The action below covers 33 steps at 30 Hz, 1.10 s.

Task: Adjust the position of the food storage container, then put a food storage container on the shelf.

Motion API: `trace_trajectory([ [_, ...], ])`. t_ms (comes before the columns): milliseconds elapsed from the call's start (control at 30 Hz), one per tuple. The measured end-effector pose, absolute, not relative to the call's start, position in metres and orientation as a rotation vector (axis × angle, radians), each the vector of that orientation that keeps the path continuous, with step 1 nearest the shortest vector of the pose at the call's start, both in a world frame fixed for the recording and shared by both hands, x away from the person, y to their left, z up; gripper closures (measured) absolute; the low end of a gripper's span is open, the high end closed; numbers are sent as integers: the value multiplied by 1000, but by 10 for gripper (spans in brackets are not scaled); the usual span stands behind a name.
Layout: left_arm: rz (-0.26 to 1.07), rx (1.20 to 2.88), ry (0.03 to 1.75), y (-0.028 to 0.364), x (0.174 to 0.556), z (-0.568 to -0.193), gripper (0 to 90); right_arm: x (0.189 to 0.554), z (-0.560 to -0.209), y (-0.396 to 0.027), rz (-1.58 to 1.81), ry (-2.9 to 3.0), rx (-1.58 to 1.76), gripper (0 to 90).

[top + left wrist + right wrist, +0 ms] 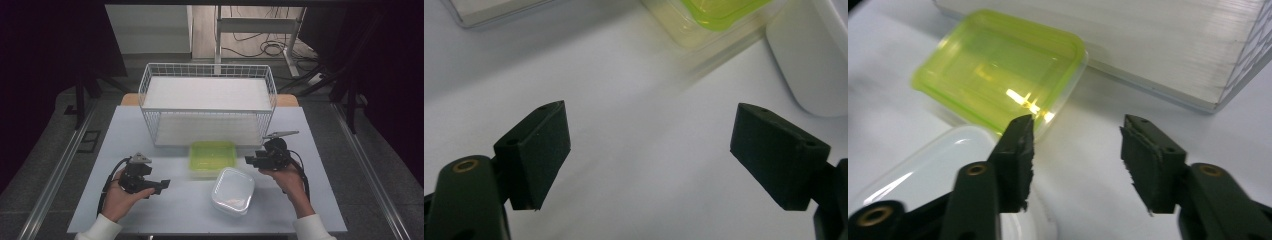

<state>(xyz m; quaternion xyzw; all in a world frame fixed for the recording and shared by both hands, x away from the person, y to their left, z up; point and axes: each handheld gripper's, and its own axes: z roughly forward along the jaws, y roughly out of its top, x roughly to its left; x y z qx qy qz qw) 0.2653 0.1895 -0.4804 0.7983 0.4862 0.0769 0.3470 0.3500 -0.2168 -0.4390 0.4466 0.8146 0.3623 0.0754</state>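
- Two hand-held grippers flank two food boxes on a pale table in the high view: left gripper at the near left, right gripper just right of the green-lidded box, the white box nearer the person, touching the green one, both before a wire rack.
- Left gripper view: jaws spread wide over bare tabletop (nothing between them), both boxes beyond.
- Right gripper view: jaws apart and empty, pointing at the green-lidded box, with the white box below.
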Motion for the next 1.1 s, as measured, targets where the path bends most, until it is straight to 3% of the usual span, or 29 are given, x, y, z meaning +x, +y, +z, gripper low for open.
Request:
trace_trajectory([
  [133,192,2056,1269,190,268,-481,157,347,-438,-220,1104,2449,1352,371],
  [700,174,1982,1291,187,286,-477,168,353,-442,-214,1139,2473,1391,361],
  [1100,20,1875,1315,182,311,-475,205,358,-447,-209,1146,2490,1402,377],
])
